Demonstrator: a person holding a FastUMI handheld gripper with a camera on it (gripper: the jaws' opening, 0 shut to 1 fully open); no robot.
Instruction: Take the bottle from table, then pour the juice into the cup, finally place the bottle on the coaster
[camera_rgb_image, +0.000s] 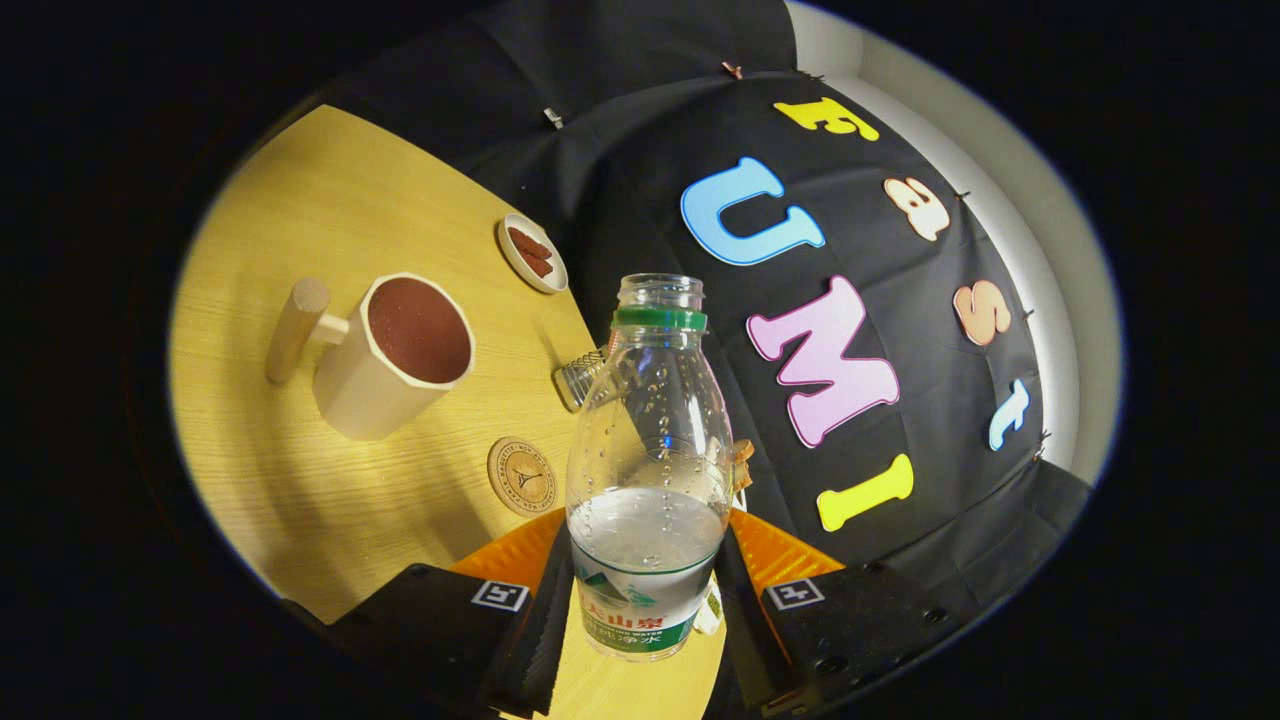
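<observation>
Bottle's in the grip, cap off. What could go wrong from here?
1. The gripper clamps the open plastic bottle low on its label; tilting may let it slip.
2. The mug already looks nearly full, so pouring could overflow.
3. The coaster sits close to the mug; placing could bump it.

Staged recording booth, black cloth wall (620, 180) pinned up behind a pale wooden tabletop (330, 200), white wall (1060, 240) beyond the cloth's edge, household props laid out: cup (395, 355), coaster (521, 476), small dish (533, 253)
</observation>
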